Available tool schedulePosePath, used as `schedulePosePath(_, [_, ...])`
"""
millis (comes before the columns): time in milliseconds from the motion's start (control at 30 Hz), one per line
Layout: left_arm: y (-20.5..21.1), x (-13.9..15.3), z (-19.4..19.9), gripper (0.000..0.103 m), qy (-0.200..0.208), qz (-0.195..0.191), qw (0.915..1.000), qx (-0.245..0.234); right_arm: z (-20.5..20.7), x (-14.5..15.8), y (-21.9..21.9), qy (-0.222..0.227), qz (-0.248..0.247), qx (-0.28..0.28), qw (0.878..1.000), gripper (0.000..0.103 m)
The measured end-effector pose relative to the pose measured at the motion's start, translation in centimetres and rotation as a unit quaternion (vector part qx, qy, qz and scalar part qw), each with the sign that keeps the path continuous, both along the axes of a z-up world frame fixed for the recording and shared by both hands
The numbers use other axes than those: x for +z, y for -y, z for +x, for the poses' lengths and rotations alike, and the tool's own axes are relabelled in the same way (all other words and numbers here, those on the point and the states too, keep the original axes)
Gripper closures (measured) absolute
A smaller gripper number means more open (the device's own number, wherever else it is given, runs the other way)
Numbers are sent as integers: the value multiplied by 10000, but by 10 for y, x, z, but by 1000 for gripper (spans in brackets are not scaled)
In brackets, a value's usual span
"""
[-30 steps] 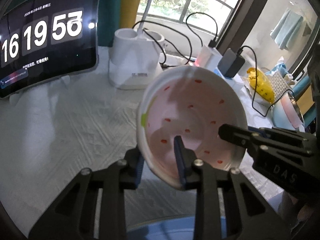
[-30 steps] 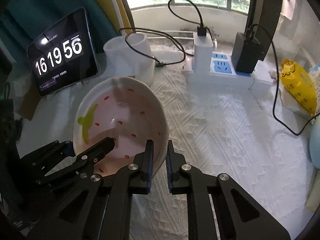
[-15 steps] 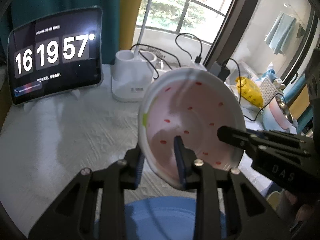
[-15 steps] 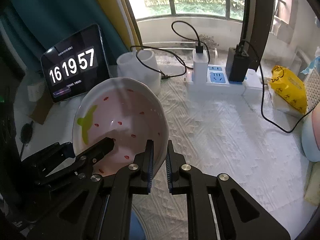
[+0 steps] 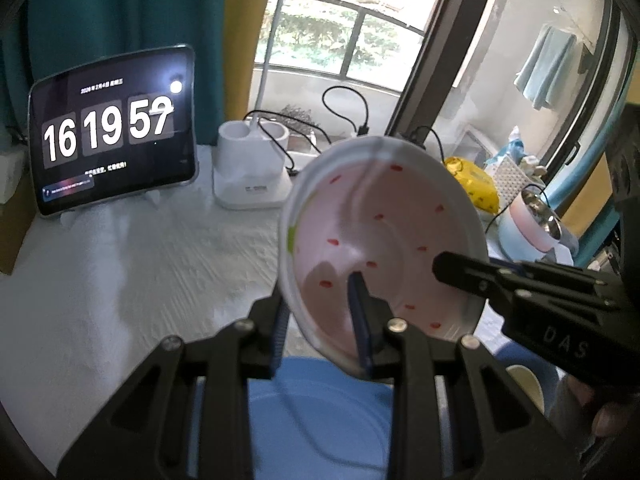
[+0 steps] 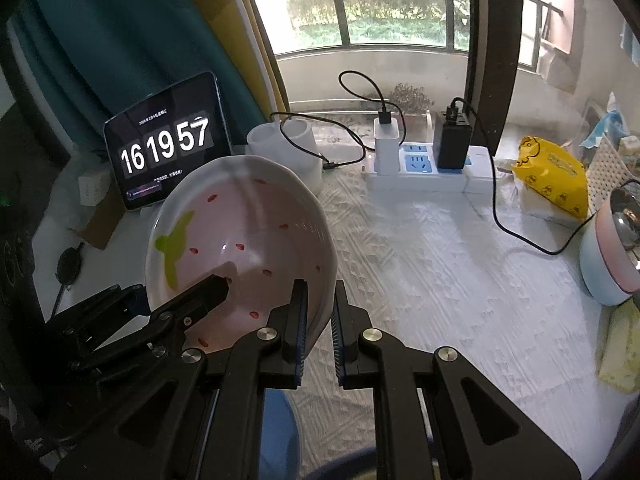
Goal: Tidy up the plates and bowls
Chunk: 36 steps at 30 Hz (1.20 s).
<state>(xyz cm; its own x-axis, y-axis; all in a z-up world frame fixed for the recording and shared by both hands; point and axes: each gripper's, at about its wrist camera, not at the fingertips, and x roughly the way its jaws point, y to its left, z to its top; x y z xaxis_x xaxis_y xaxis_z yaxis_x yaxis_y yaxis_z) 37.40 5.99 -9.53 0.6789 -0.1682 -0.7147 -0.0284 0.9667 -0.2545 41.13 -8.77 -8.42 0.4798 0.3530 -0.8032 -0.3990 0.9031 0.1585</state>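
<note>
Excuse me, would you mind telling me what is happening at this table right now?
A person is holding one pink strawberry-patterned bowl with both claws. The left claw and the right claw each pinch its rim, on different sides, holding it tilted in the air above the white tablecloth. A blue plate lies just below.

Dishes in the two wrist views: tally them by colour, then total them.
Pink strawberry-print ceramic bowl, clamped by left gripper and right gripper: 1
Light blue round plate below it: 1
Cream dish, only an edge showing: 1
Total: 3
</note>
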Motion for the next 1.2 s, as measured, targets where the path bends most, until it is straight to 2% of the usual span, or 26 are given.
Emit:
schedulePosePath(500, [26, 20, -28, 74, 146, 71, 9997, -170, -34, 20, 27, 190, 140, -104, 9997, 91])
schedulePosePath(1200, [69, 25, -51, 74, 114, 163, 9985, -513, -65, 26, 71, 235, 262, -350, 9988, 91])
